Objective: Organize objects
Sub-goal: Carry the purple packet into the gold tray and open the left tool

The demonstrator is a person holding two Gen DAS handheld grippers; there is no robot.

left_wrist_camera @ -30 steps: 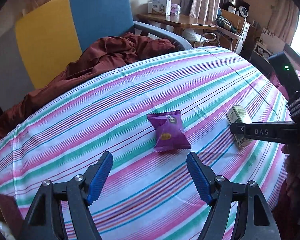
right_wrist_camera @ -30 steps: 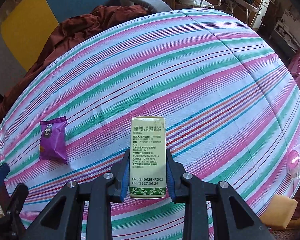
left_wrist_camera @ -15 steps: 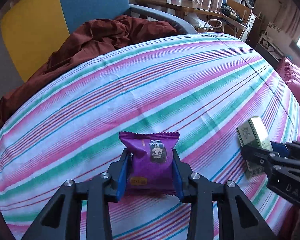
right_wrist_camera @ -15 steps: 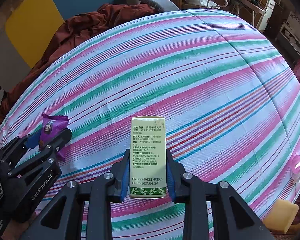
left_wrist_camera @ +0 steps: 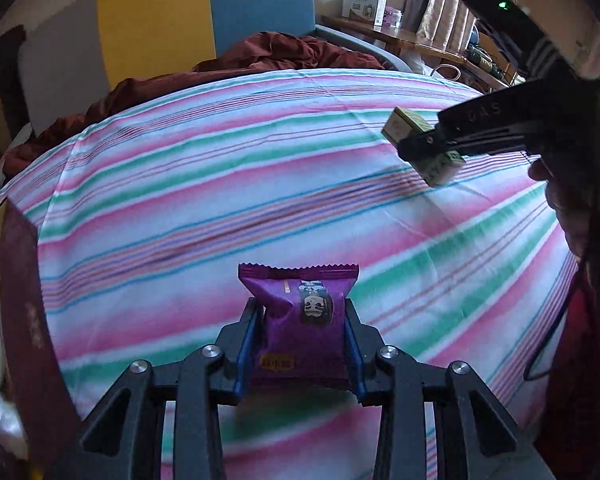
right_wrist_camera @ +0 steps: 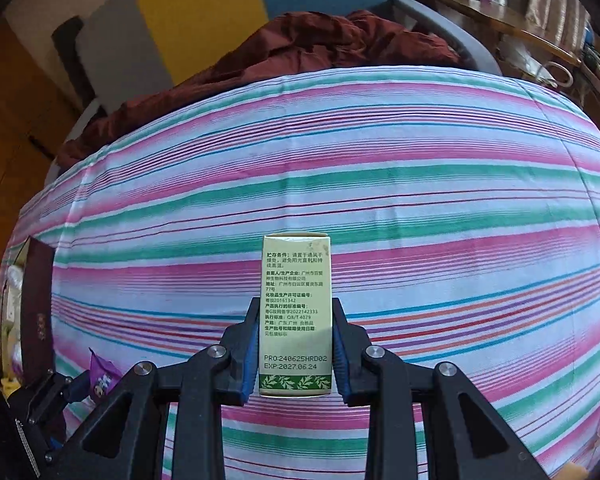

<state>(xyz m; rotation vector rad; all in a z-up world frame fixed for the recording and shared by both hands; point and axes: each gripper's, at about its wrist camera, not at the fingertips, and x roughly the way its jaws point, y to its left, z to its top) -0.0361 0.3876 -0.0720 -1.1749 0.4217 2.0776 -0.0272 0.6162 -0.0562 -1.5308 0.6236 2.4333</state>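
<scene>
My left gripper (left_wrist_camera: pixel 300 316) is shut on a purple snack packet (left_wrist_camera: pixel 300 312) and holds it above the striped bedsheet (left_wrist_camera: pixel 220 184). My right gripper (right_wrist_camera: pixel 295 312) is shut on a pale green printed box (right_wrist_camera: pixel 296 280) and holds it upright over the sheet. In the left wrist view the right gripper (left_wrist_camera: pixel 428 146) with the green box (left_wrist_camera: pixel 408 128) hangs in the air at the upper right. In the right wrist view the left gripper (right_wrist_camera: pixel 72 384) with the purple packet (right_wrist_camera: pixel 102 376) shows at the lower left.
A dark red box (left_wrist_camera: pixel 28 312) with light items inside stands at the bed's left edge; it also shows in the right wrist view (right_wrist_camera: pixel 36 300). A maroon blanket (left_wrist_camera: pixel 268 52) lies on a blue and yellow chair (left_wrist_camera: pixel 204 12) behind the bed. A wooden desk (left_wrist_camera: pixel 412 36) stands at the back right.
My left gripper closed on the purple packet and lifted it off the sheet, moving left toward the dark red box. My right gripper lifted the green box higher.
</scene>
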